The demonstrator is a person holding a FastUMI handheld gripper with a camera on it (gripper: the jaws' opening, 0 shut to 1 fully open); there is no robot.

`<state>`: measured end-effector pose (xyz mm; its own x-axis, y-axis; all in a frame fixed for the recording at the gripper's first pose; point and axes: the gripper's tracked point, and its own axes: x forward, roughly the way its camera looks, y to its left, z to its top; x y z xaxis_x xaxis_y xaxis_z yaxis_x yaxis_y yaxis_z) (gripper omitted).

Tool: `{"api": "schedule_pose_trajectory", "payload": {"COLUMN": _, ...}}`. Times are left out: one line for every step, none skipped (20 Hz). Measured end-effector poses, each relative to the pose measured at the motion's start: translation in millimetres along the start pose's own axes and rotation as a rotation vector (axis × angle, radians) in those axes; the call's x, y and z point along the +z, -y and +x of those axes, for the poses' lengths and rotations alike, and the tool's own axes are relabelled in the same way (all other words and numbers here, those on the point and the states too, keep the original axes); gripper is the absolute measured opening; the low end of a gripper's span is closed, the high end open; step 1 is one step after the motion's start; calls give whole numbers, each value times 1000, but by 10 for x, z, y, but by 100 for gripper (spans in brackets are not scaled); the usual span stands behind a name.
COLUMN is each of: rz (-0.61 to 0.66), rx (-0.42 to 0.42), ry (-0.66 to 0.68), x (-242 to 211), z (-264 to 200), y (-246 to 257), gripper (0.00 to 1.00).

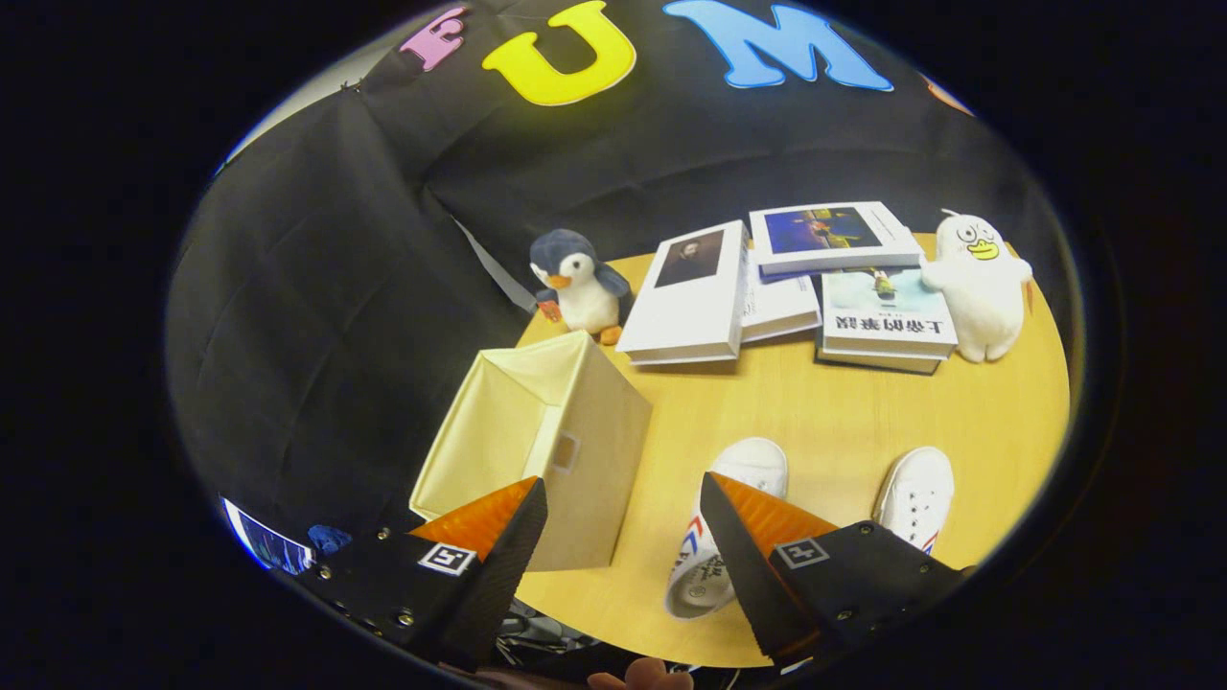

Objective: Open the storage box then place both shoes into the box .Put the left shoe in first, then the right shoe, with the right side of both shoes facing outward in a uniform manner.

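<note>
Two fingers of your gripper (623,498) stand wide apart with nothing between them but bare table (824,402). The storage box (537,446) sits just ahead of the one finger, its corner almost at the tip; it is already open, its mouth turned up and toward the booth wall. Right beside the other finger lies the nearer shoe (724,522), toe pointing away from you, its heel opening close to the table edge and partly behind that finger. The second shoe (917,495) lies a little farther out on the same side, apart from the first.

Both shoes look like light canvas with rubber soles, so expect soft uppers that fold under pressure and a stiffer sole edge. You would do best to pinch the heel collar or the side wall near the opening, where the fabric has a rim to bite. The box looks like thin fabric panels, probably light enough to slide if you push a shoe against it.

Beyond them lie stacked books (786,287), a penguin toy (578,283) and a white plush (980,283).
</note>
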<state>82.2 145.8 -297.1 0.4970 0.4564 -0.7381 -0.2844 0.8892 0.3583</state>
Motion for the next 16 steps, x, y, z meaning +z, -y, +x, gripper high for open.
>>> {"api": "schedule_pose_trajectory", "payload": {"rz": 2, "rx": -22, "ry": -21, "x": -72, "z": 24, "y": 88, "gripper": 97}}
{"api": "schedule_pose_trajectory", "payload": {"rz": 5, "rx": -50, "ry": -52, "x": -166, "z": 34, "y": 167, "gripper": 98}}
{"api": "schedule_pose_trajectory", "payload": {"rz": 12, "rx": -77, "ry": -77, "x": -275, "z": 25, "y": 263, "gripper": 97}}
{"api": "schedule_pose_trajectory", "payload": {"rz": 25, "rx": -97, "ry": -98, "x": -372, "z": 41, "y": 343, "gripper": 98}}
{"api": "schedule_pose_trajectory", "payload": {"rz": 35, "rx": -107, "ry": -118, "x": -439, "z": 66, "y": 391, "gripper": 98}}
{"api": "schedule_pose_trajectory", "payload": {"rz": 45, "rx": -117, "ry": -139, "x": -518, "z": 105, "y": 449, "gripper": 97}}
{"api": "schedule_pose_trajectory", "payload": {"rz": 49, "rx": -128, "ry": -159, "x": -585, "z": 131, "y": 502, "gripper": 98}}
{"api": "schedule_pose_trajectory", "payload": {"rz": 49, "rx": -140, "ry": -176, "x": -644, "z": 162, "y": 559, "gripper": 97}}
{"api": "schedule_pose_trajectory", "payload": {"rz": 48, "rx": -156, "ry": -194, "x": -711, "z": 195, "y": 617, "gripper": 97}}
{"api": "schedule_pose_trajectory", "payload": {"rz": 42, "rx": -176, "ry": -210, "x": -769, "z": 222, "y": 679, "gripper": 97}}
{"api": "schedule_pose_trajectory", "payload": {"rz": 30, "rx": -201, "ry": -231, "x": -832, "z": 242, "y": 753, "gripper": 97}}
{"api": "schedule_pose_trajectory", "payload": {"rz": 16, "rx": -219, "ry": -242, "x": -876, "z": 270, "y": 806, "gripper": 97}}
{"api": "schedule_pose_trajectory", "payload": {"rz": 5, "rx": -234, "ry": -254, "x": -923, "z": 308, "y": 853, "gripper": 97}}
{"api": "schedule_pose_trajectory", "payload": {"rz": -5, "rx": -246, "ry": -270, "x": -987, "z": 348, "y": 895, "gripper": 97}}
{"api": "schedule_pose_trajectory", "payload": {"rz": -7, "rx": -251, "ry": -287, "x": -1033, "z": 394, "y": 928, "gripper": 97}}
{"api": "schedule_pose_trajectory", "payload": {"rz": -7, "rx": -253, "ry": -306, "x": -1094, "z": 443, "y": 945, "gripper": 97}}
